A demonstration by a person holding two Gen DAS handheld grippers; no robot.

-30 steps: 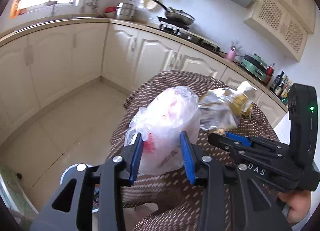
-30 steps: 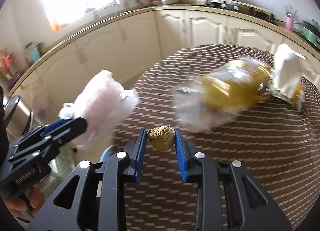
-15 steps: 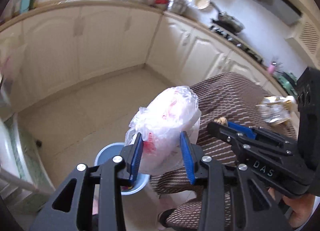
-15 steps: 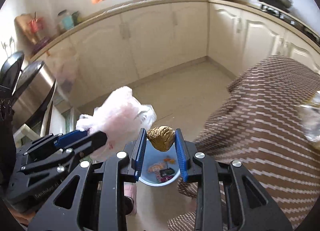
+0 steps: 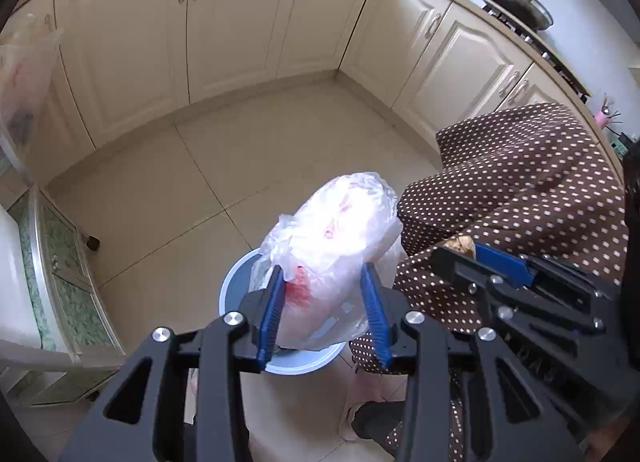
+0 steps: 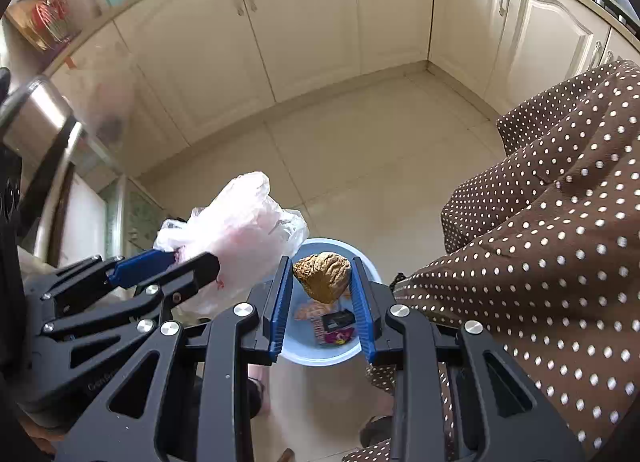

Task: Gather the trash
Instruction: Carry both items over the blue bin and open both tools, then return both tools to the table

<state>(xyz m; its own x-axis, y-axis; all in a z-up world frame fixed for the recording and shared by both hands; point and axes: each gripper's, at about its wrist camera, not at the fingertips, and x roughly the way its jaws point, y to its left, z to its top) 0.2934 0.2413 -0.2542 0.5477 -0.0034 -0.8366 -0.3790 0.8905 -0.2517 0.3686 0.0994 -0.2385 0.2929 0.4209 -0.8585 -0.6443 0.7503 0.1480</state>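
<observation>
Right wrist view looks straight down into the pale blue bin (image 6: 320, 350) and shows its contents: a dark packet, a pink-and-purple printed wrapper, some orange-toned scraps. Left wrist view shows only the bin's rim (image 5: 236, 278) and a slice of its near wall; the plastic bag (image 5: 332, 258) blocks the inside.

Left gripper (image 5: 324, 302): blue pads pressed into the sides of the plastic bag, holding it. Bag is thin, clear-white, crumpled and puffed, with red-pink print or smears showing through near the left pad. It hangs directly ahead of the fingers, above the bin. From the right wrist view the same bag (image 6: 236, 238) sits up and to the left of the right tool, over the bin's left edge, with the left gripper (image 6: 168, 262) side-on.

Right gripper (image 6: 322, 286): pads pinching a brown crumpled wad (image 6: 323, 276), wrinkled, roughly fist-shaped, between the fingertips and above the bin opening. In the left wrist view only a sliver of that wad (image 5: 460, 244) shows at the tip of the right gripper (image 5: 464, 258).

Brown polka-dot tablecloth (image 6: 540, 262) drapes to the right of both tools; cream tile floor (image 5: 200, 202) lies below
</observation>
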